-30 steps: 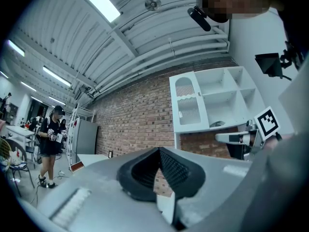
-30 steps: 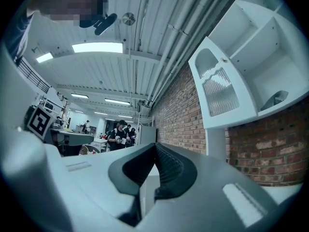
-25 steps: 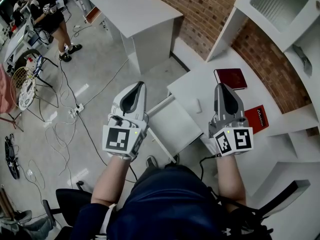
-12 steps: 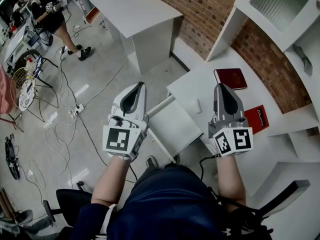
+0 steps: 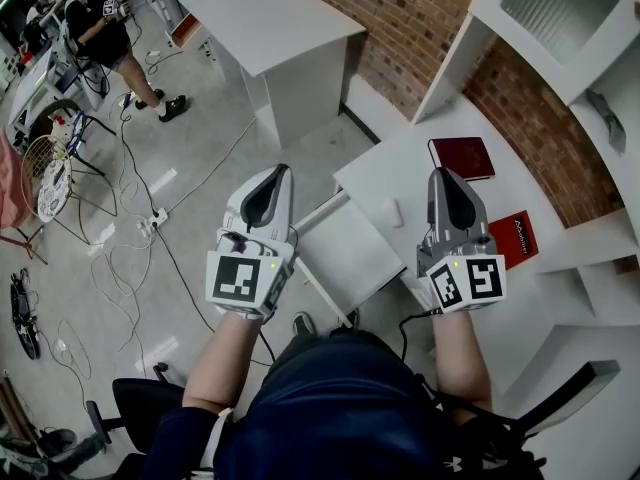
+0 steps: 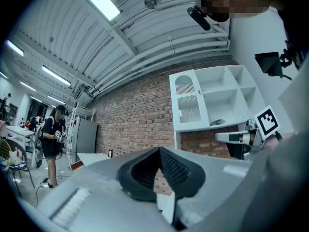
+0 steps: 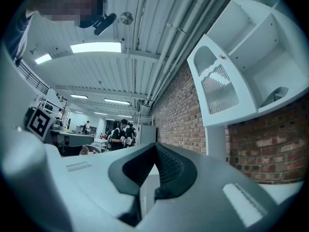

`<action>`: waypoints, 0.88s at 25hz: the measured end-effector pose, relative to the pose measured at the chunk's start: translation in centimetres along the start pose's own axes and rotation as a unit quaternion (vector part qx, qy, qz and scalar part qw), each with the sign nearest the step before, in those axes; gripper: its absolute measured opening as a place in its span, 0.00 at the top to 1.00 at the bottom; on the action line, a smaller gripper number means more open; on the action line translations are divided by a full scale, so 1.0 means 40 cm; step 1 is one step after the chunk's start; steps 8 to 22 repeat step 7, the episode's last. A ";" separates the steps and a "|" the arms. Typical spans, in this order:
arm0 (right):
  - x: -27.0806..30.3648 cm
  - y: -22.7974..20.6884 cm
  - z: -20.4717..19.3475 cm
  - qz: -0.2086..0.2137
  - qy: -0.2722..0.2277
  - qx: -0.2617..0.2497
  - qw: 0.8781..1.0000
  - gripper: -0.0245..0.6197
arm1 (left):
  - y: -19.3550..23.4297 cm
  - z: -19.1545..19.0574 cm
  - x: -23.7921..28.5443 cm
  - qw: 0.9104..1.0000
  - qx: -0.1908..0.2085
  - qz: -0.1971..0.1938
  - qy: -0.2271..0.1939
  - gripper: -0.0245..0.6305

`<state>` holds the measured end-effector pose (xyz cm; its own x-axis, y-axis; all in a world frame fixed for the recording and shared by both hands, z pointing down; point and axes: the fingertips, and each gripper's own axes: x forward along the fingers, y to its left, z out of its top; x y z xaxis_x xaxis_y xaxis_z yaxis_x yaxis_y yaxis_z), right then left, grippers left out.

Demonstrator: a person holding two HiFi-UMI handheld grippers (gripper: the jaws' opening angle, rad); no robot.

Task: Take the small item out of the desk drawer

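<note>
Both claws are pressed together with nothing between them: the left claw (image 5: 272, 173) hangs over the floor just left of the open drawer (image 5: 345, 253), and the right claw (image 5: 441, 175) hangs over the front part of the counter (image 5: 400, 168). Neither touches anything.

That drawer stands pulled out from the counter's front edge, toward the seated person's knees. Its white bottom looks bare; I can see nothing lying in it. A small white piece (image 5: 396, 211) sits on the counter just behind the drawer, near the front edge and between the two claws. It may well be the small item, already out, though I cannot be sure.

The risks, as I judge them: a closed claw brought down on that piece would only shove it, and so close to the edge it could slide back into the drawer or onto the floor. It is also white on white and easy to misjudge. The drawer juts out where a knee could knock it.

Farther back, a dark red book (image 5: 463, 156) lies at the counter's back edge by the brick wall, and a red book (image 5: 514, 236) lies nearer the right end. The white shelf unit (image 5: 560, 8) above has open compartments; one holds a small grey thing (image 5: 603, 108). Beyond are a second counter (image 5: 270, 18) and a person (image 5: 95, 28).
</note>
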<state>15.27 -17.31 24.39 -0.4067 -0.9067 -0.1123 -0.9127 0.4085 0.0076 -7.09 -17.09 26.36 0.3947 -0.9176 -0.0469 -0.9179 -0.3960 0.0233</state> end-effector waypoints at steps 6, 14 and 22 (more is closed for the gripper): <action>-0.004 -0.011 -0.005 0.000 0.001 0.000 1.000 0.96 | -0.012 -0.004 0.008 1.000 0.004 -0.004 0.000 0.96; -0.005 -0.015 -0.006 0.000 0.002 0.001 1.000 0.96 | -0.016 -0.003 0.011 1.000 0.007 -0.006 -0.003 0.96; -0.005 -0.015 -0.006 0.000 0.002 0.001 1.000 0.96 | -0.016 -0.003 0.011 1.000 0.007 -0.006 -0.003 0.96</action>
